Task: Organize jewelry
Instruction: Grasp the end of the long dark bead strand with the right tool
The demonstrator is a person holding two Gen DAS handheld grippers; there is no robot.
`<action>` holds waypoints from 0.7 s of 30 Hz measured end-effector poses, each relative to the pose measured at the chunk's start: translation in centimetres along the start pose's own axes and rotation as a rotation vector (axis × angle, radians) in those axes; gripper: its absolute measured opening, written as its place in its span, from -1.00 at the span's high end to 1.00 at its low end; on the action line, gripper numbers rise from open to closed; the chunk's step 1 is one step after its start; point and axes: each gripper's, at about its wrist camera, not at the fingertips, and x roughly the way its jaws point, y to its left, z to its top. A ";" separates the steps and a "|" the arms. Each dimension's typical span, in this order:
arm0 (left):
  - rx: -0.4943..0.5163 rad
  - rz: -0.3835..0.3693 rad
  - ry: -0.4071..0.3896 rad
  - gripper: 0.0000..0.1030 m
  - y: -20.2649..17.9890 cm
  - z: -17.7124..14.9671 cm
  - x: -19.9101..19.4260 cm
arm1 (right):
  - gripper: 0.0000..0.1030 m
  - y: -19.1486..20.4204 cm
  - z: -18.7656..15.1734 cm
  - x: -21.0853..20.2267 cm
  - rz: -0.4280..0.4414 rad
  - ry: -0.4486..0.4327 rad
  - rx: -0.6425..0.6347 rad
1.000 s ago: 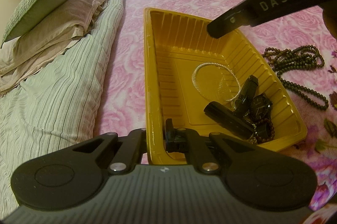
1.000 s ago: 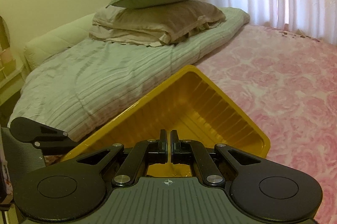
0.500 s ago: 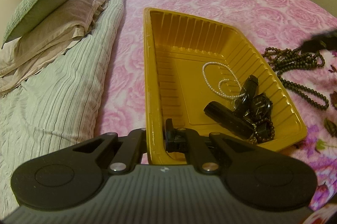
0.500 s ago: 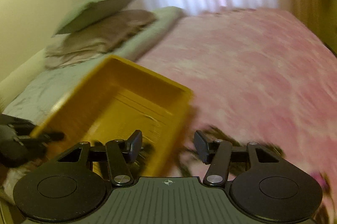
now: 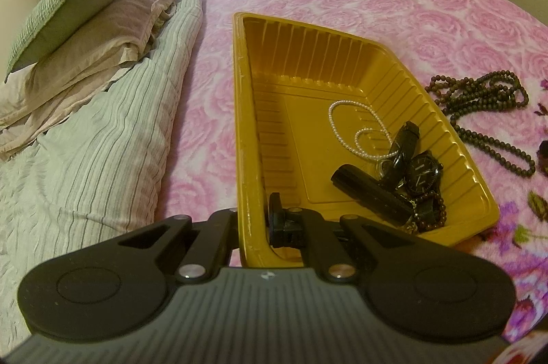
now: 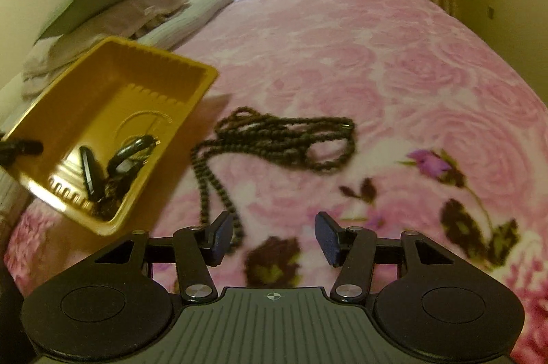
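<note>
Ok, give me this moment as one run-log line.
left gripper: shut on yellow tray wall | right gripper: open, above brown bead necklace on bedspread | pearl strand, watch: in tray

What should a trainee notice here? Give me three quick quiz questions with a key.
1. Which one clamps the wall of the yellow tray: the left gripper or the right gripper?
2. True or false: the long dark bead necklace lies inside the tray.
3. Fill in: the right gripper's jaws stand ____.

Key: 1 left. 2 false; it lies on the bedspread beside the tray. 3 open.
</note>
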 end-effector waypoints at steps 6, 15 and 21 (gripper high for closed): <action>0.000 0.000 0.001 0.95 0.0 0.0 0.0 | 0.52 1.9 -0.3 2.8 -0.007 0.072 -0.120; 0.000 0.000 0.000 0.95 0.0 0.0 0.0 | 0.87 4.6 -0.9 3.6 -0.082 0.144 -0.368; 0.000 -0.001 0.000 0.95 0.0 0.1 0.0 | 0.88 3.3 1.4 0.0 -0.097 0.052 -0.299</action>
